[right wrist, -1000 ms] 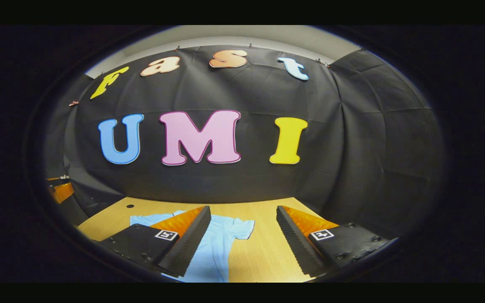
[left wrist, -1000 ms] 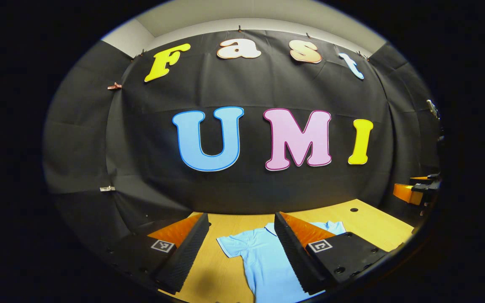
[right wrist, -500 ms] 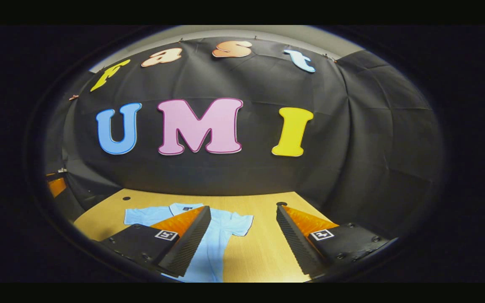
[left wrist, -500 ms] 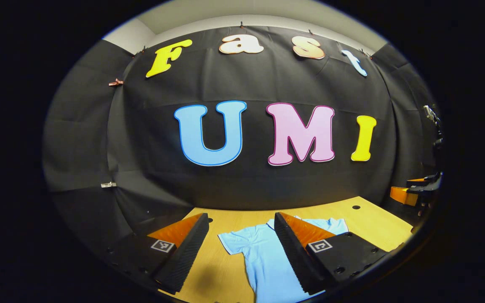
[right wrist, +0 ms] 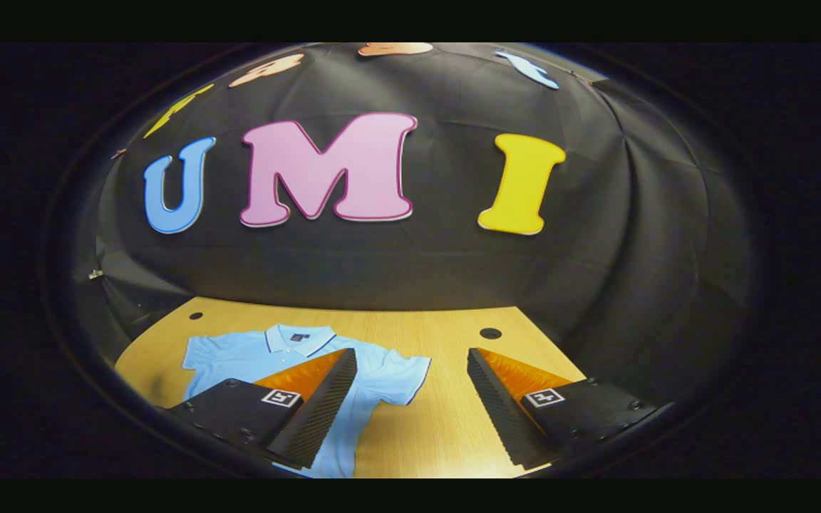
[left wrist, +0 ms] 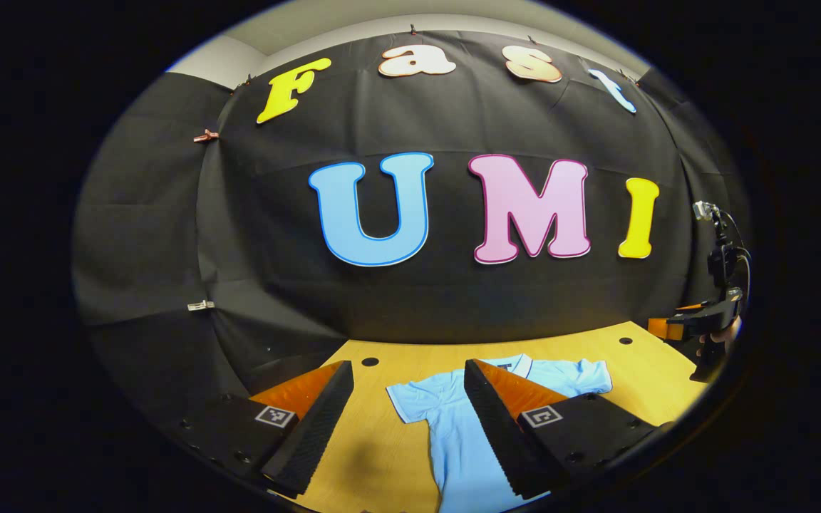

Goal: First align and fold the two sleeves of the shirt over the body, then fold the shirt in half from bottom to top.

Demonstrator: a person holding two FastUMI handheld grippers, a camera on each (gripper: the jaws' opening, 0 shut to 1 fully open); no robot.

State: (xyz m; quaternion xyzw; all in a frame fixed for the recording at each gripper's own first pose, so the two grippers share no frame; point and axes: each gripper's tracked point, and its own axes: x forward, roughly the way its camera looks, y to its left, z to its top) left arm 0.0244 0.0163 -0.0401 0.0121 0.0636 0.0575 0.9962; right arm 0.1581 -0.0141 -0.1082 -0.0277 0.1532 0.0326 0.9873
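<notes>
A light blue polo shirt (left wrist: 446, 434) lies flat on the wooden table (left wrist: 375, 463), collar toward the far wall, both short sleeves spread out. My left gripper (left wrist: 407, 369) hovers open above the shirt's left sleeve and shoulder, with nothing between its fingers. In the right gripper view the shirt (right wrist: 261, 356) shows its collar and both sleeves. My right gripper (right wrist: 411, 356) is open over the right sleeve's edge and holds nothing. The right gripper (left wrist: 695, 324) also appears at the far right of the left gripper view, held by a hand.
The table (right wrist: 446, 427) ends at the black cloth wall behind the shirt. Round holes sit near its back corners (right wrist: 490, 333) (right wrist: 196, 315) (left wrist: 370, 362). Bare wood lies to each side of the shirt.
Both grippers have moved forward and tipped down toward the table. More of the shirt shows now, including its collar. Both stay open.
</notes>
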